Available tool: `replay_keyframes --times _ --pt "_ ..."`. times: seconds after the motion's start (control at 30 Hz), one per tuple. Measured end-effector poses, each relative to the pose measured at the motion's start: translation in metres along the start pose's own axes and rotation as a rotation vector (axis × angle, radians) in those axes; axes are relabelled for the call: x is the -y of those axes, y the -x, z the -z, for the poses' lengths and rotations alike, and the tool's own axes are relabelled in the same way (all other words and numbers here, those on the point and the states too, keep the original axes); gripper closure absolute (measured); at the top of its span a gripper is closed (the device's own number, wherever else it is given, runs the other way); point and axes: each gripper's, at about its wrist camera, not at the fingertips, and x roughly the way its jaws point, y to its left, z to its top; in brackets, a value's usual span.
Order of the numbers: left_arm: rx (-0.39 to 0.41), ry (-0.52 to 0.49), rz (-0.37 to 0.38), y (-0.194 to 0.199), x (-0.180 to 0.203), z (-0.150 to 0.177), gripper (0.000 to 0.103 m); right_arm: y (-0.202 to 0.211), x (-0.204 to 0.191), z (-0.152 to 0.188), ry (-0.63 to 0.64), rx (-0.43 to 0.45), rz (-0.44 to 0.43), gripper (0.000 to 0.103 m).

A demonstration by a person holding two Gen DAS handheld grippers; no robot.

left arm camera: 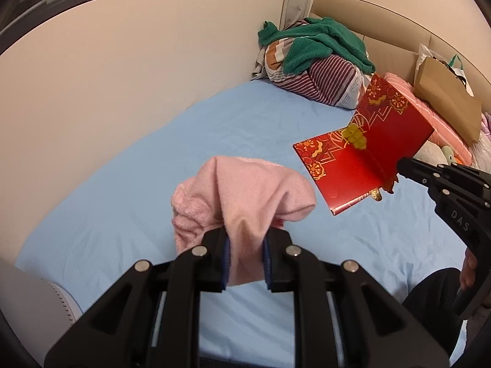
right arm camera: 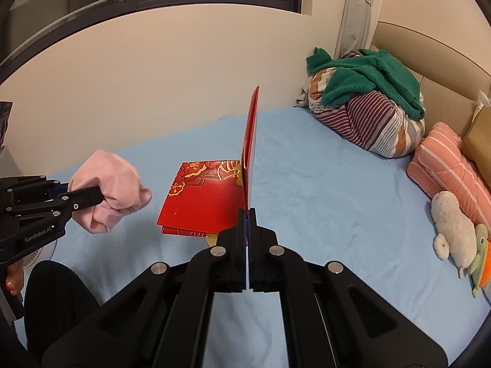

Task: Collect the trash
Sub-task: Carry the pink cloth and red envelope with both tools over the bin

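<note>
Two grippers, left [left arm camera: 245, 257] and right [right arm camera: 247, 236]; one pink cloth [left arm camera: 245, 193]; one red card [left arm camera: 362, 150]; two stuffed toys [right arm camera: 451, 227]; one paper bag [left arm camera: 448, 101].

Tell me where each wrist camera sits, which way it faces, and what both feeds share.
Left wrist: on the left gripper, looking down across the blue bed; its fingers pinch a pink cloth. The right gripper and a hand show at right.
Right wrist: on the right gripper, facing the bed toward the wall; its fingers clamp a red folded card. The left gripper shows at left.
Shared: card, cloth, bed, striped bundle.
</note>
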Motion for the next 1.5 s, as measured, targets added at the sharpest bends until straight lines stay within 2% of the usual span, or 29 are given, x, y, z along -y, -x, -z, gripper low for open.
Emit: replay_keyframes --times 0.33,0.83,1.2,1.5 --pt "0.011 0.059 -0.071 0.054 -0.029 0.030 0.086 0.035 -0.048 0.014 0.057 0.022 -0.065 0.103" --pt "0.071 0.191 -0.248 0.151 -0.097 0.074 0.086 0.057 -0.153 -0.010 0.197 0.089 -0.267 0.103" --pt "0.189 0.289 -0.433 0.253 -0.148 0.085 0.086 0.080 -0.240 -0.046 0.325 0.160 -0.467 0.103" --pt "0.240 0.359 -0.633 0.319 -0.192 0.104 0.085 0.104 -0.328 -0.075 0.443 0.216 -0.643 0.103"
